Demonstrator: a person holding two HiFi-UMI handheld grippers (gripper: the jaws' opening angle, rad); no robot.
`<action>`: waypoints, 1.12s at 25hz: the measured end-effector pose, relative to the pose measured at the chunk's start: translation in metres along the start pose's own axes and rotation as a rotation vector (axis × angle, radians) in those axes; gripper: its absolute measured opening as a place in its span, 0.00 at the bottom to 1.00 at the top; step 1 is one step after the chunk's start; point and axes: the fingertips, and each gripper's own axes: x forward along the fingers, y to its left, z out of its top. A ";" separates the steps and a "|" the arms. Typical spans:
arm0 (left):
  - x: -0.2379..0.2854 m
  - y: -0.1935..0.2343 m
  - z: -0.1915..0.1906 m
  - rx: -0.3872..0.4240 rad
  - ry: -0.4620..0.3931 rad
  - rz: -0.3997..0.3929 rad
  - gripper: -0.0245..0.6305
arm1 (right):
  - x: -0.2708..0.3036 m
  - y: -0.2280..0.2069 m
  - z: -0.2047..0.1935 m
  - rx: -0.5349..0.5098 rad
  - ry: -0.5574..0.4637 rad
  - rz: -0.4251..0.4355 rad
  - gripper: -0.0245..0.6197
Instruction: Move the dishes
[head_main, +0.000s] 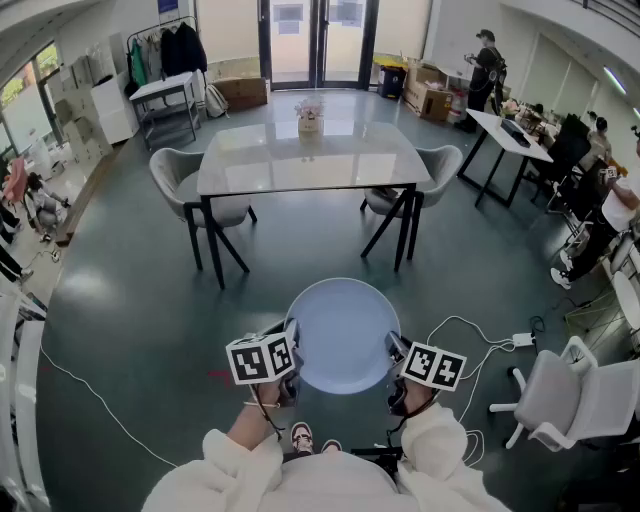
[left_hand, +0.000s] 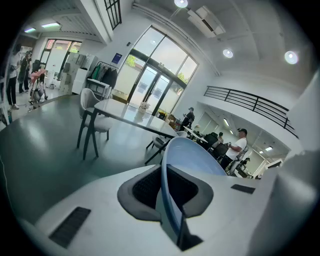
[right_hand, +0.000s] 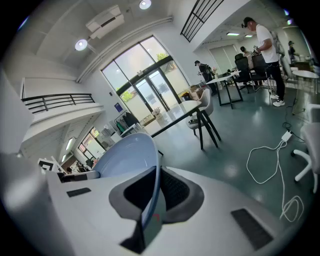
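You carry the plate (head_main: 342, 335) above the floor, your left gripper (head_main: 291, 358) clamped on its left rim and your right gripper (head_main: 393, 360) on its right rim (each edge sits deep between the jaws), the table (head_main: 300, 170) well ahead.

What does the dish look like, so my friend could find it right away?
Find the big glossy table mid-room, then look down toward the person's white sleeves. There a round, pale blue plate is pinched at opposite edges by the left gripper and the right gripper. Nothing else nearby is round and blue.
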 end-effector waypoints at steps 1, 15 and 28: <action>0.001 0.000 0.000 -0.001 -0.001 -0.002 0.08 | 0.000 0.000 0.001 -0.001 -0.001 0.000 0.16; 0.010 0.004 0.003 0.004 0.007 -0.016 0.08 | 0.005 0.000 0.002 0.014 -0.016 -0.001 0.16; 0.028 0.041 0.049 0.026 -0.010 -0.043 0.08 | 0.050 0.031 0.016 0.039 -0.039 -0.004 0.16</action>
